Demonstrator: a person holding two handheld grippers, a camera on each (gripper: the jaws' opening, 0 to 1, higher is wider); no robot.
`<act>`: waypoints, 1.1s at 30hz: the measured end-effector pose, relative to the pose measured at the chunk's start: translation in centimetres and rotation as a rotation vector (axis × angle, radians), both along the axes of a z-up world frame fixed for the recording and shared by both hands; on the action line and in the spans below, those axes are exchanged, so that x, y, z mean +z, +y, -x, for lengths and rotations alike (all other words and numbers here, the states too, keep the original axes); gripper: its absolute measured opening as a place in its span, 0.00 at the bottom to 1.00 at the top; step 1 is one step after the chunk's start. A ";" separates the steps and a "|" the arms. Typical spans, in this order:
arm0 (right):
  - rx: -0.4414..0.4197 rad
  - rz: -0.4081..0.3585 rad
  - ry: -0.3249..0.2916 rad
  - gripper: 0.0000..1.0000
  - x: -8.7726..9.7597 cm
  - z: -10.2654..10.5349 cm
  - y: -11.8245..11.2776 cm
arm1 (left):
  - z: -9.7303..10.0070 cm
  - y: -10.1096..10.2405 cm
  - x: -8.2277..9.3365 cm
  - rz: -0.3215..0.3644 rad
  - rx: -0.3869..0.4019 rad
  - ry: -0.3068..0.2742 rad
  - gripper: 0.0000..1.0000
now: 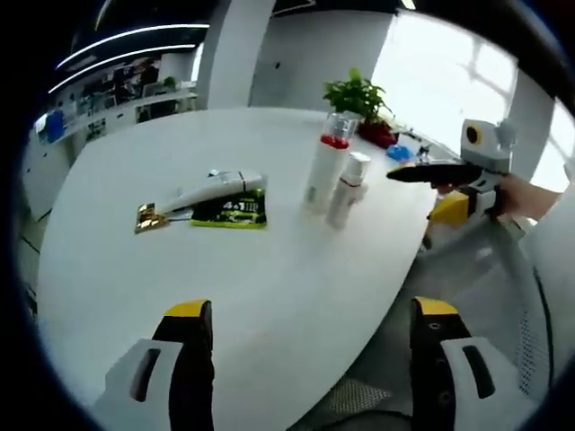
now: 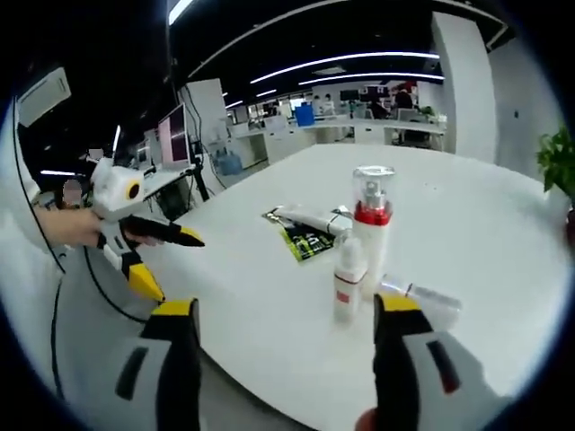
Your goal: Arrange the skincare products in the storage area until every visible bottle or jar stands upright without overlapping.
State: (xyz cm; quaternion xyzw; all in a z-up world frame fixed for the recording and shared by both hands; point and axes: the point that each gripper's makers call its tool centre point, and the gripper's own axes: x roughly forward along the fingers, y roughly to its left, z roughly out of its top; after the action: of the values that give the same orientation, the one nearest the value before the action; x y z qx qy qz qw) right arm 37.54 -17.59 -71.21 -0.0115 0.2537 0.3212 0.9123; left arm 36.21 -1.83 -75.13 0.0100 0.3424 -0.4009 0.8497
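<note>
Currently, a white round table [image 1: 269, 269] carries a small group of skincare products. In the left gripper view, the left gripper [image 1: 310, 359] hovers at the near edge of the table, its two yellow-tipped jaws spread wide apart with nothing between them. Farther in, a tall white bottle with a red band and clear cap [image 1: 325, 169] stands upright, and a shorter white bottle [image 1: 347, 190] stands just beside it on the right. To their left, a white tube with a gold end [image 1: 199, 196] lies flat, touching a green and black sachet [image 1: 230, 211]. A potted green plant [image 1: 361, 103] sits at the far side. The right gripper [image 1: 431, 189] enters from the right, held in a hand, jaws parted and empty. In the right gripper view, a clear bottle [image 2: 420, 294] lies on its side just right of the two standing bottles.
</note>
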 end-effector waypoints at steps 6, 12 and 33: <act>0.003 0.003 0.014 0.82 -0.2 0.3 0.1 | 0.2 0.8 -0.3 -0.006 0.038 0.005 0.96; 0.026 0.028 0.021 0.85 -0.8 0.5 0.3 | 0.0 1.2 -0.3 -0.006 0.053 0.005 0.94; 0.035 0.037 0.059 0.88 -1.4 0.8 0.2 | -0.4 1.4 -1.3 -0.009 0.070 0.012 0.92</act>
State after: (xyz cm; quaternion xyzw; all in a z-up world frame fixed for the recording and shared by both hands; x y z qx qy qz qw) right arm 36.74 -17.43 -72.61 -0.0232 0.2862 0.3324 0.8983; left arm 36.57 -0.46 -76.40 -0.0005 0.3498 -0.3692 0.8610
